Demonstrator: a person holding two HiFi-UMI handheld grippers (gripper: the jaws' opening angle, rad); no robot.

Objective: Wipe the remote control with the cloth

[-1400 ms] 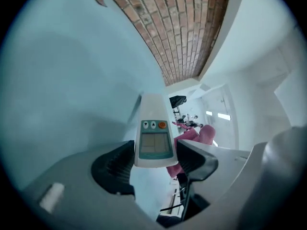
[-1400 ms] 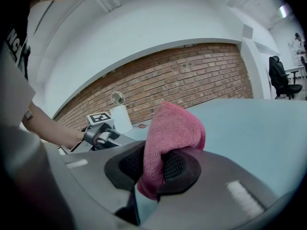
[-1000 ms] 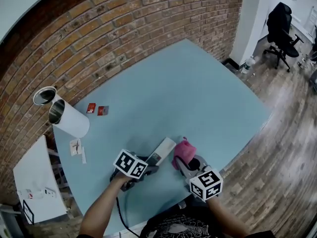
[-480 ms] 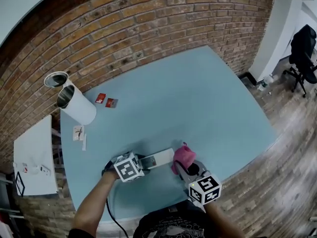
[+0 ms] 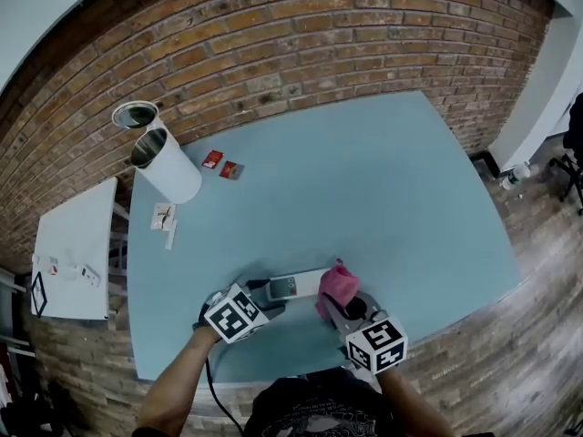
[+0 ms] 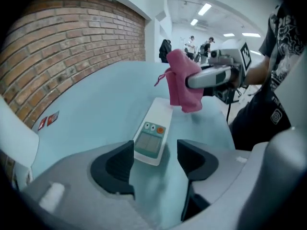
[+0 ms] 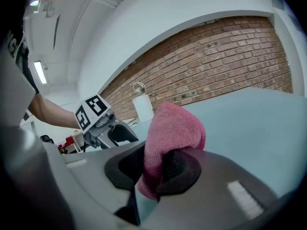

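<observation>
Clamping the soft cloth (image 5: 338, 283) at lower centre is the right gripper (image 7: 153, 169). Left gripper (image 6: 154, 159) gapes at the stiff, probably slippery remote (image 6: 152, 137): best taken by its long sides.

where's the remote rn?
Head view: the remote control lies flat on the blue table near its front edge, one end between the open jaws of the left gripper, the other by the pink cloth in the right gripper.

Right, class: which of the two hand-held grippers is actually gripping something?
The right hand-held gripper: its jaws are shut on the pink cloth, while the left hand-held gripper stands open around the remote.
</observation>
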